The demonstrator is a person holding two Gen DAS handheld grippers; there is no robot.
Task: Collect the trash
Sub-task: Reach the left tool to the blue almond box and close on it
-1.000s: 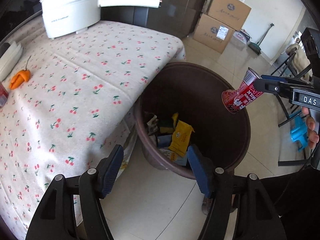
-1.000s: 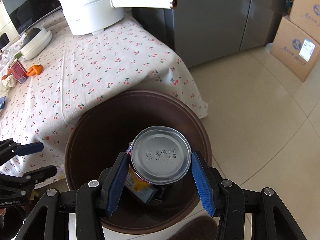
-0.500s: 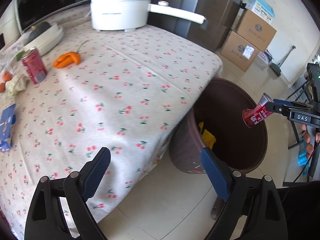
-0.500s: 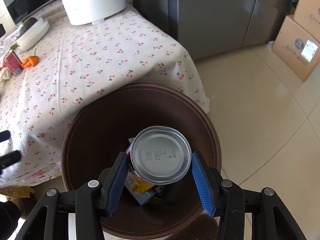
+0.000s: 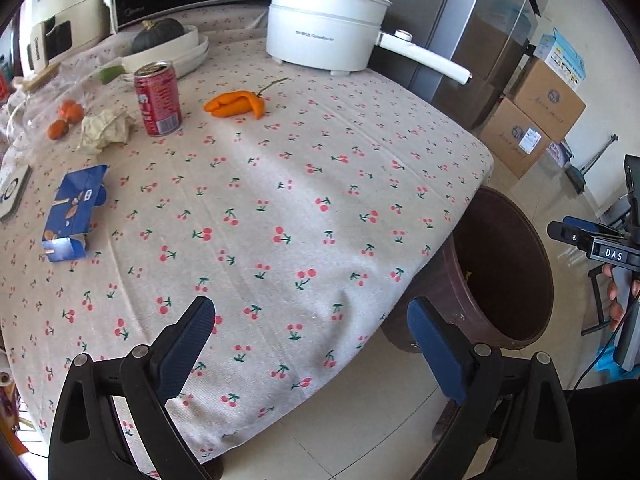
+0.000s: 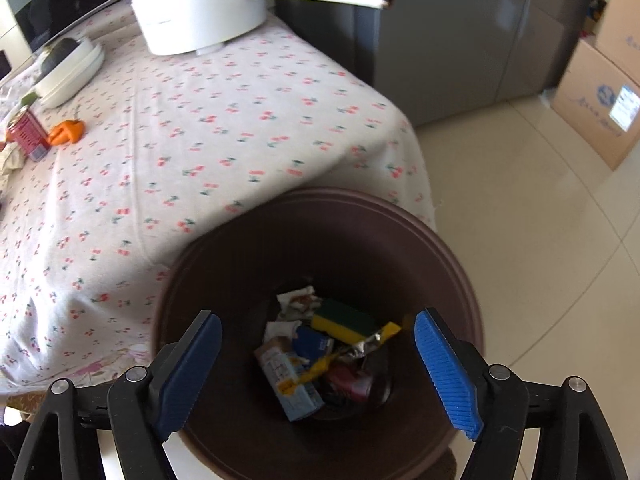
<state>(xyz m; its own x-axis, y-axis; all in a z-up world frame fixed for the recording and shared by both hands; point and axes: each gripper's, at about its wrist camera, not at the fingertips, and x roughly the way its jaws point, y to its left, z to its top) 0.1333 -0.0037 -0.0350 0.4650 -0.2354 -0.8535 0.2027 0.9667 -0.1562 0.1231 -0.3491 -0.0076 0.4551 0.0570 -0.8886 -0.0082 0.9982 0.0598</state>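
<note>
Brown bin stands beside table corner; right gripper hangs above bin, jaws spread, empty. Left gripper over table edge, jaws spread, empty. Step: next pickup. Red can, blue carton, crumpled paper lie well away from bin.

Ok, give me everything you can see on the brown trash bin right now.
The brown trash bin is a round, dark brown tub, plastic by its look, with a stepped rim and no lid, standing upright on the tiled floor at the table's corner. The cherry-print tablecloth hangs right beside its rim. It is partly filled: a yellow-green sponge, crumpled paper, cartons, a foil wrapper and a red can lie at the bottom. The open right gripper hangs above its mouth.
</note>
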